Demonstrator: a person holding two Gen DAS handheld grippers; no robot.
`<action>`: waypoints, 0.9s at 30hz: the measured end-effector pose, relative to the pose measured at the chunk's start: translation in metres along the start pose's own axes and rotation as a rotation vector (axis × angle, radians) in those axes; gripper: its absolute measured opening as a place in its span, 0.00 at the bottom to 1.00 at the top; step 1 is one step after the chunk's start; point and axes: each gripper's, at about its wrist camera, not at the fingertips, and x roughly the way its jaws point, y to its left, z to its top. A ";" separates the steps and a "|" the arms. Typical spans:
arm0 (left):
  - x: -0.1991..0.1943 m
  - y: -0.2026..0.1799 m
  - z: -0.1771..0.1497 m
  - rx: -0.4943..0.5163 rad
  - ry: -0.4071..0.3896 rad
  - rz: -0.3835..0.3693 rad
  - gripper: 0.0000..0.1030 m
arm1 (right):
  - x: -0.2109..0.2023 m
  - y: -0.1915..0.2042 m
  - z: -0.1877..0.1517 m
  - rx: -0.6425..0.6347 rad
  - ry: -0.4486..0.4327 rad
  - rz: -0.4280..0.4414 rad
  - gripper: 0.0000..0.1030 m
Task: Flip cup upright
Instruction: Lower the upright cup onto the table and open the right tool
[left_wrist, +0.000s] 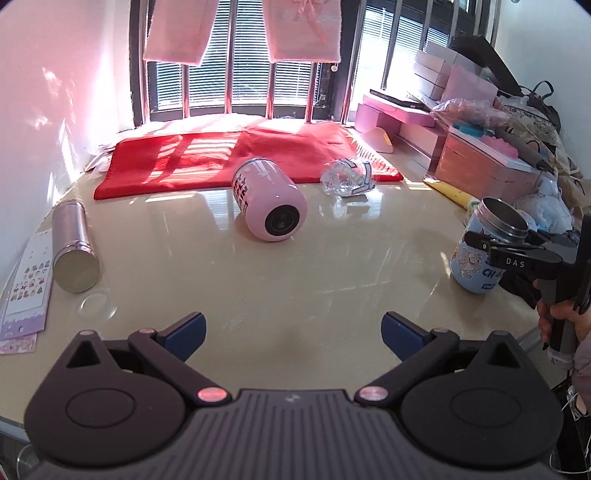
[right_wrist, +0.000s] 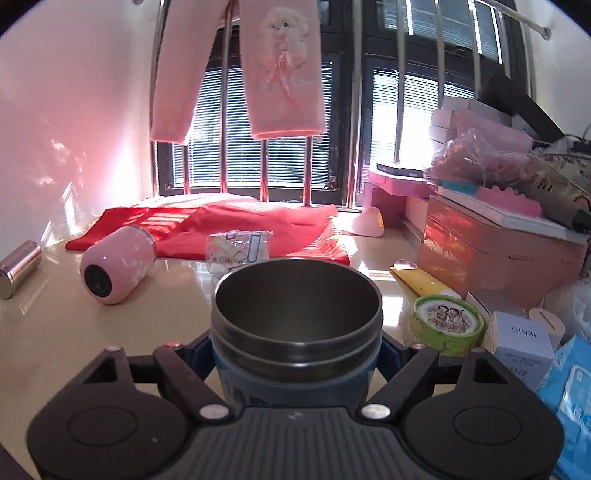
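Right fingers pinch upright blue cup, lettered perhaps "CH"; left fingers spread.

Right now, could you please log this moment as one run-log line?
right tool: shut on blue cup, upright | left tool: open, empty | pink cup: on side

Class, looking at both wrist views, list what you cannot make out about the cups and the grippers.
- Blue cup: base hidden by the right gripper in the right view.
- Pink cup: mouth faces away in both views.
- Left gripper: absent from the right view.
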 end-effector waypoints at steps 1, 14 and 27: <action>-0.002 0.000 -0.001 0.000 -0.004 -0.005 1.00 | 0.000 -0.002 -0.001 0.009 0.000 0.004 0.82; -0.043 0.002 -0.021 0.006 -0.115 -0.033 1.00 | -0.106 0.048 0.013 -0.023 -0.193 -0.019 1.00; -0.139 0.018 -0.091 -0.008 -0.318 0.051 1.00 | -0.223 0.168 -0.030 0.035 -0.193 0.049 1.00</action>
